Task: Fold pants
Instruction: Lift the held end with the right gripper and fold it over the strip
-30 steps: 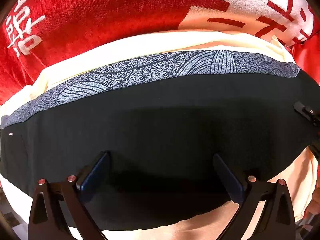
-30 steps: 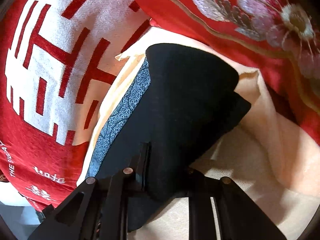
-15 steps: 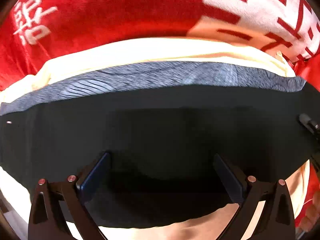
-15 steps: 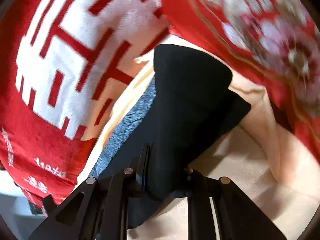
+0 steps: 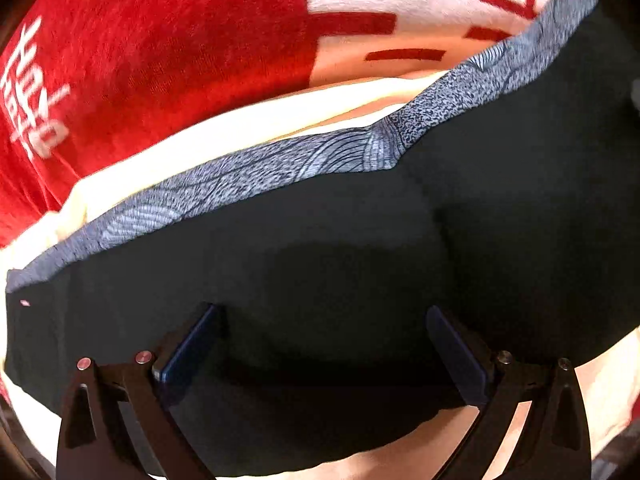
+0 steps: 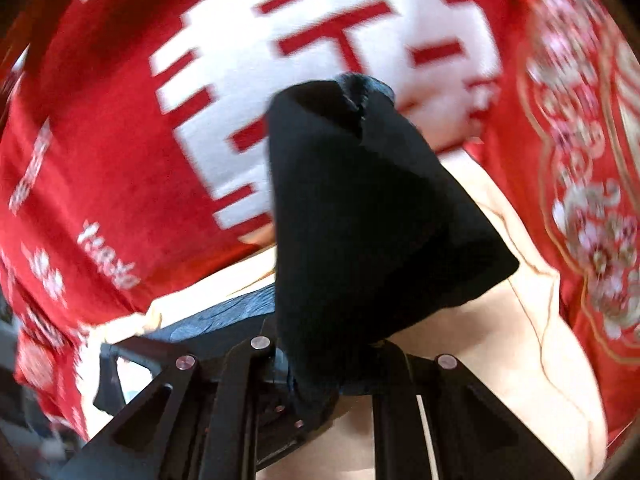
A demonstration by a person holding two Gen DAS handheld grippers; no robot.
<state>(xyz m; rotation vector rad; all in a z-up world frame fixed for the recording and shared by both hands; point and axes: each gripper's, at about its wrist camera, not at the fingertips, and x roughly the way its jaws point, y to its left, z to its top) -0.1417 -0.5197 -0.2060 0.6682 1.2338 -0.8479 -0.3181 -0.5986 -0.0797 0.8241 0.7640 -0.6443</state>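
The black pants (image 5: 320,264) with a grey patterned side band (image 5: 248,184) lie across a cream cloth (image 5: 224,132). My left gripper (image 5: 320,344) is open, its blue-padded fingers (image 5: 188,344) spread just above the black fabric. In the right wrist view my right gripper (image 6: 320,364) is shut on one end of the pants (image 6: 360,216), which stands lifted in a cone in front of the camera. In the left wrist view the right part of the pants rises off the cloth, bending at the band.
A red blanket with white characters (image 5: 160,48) lies beyond the cream cloth. A red embroidered flowered cover (image 6: 580,160) lies at the right in the right wrist view. The cream cloth (image 6: 500,380) shows below the lifted end.
My right gripper has lifted its end of the pants and carried it up and leftward. The right part of the pants has risen and bent. My left gripper stayed open over the fabric.
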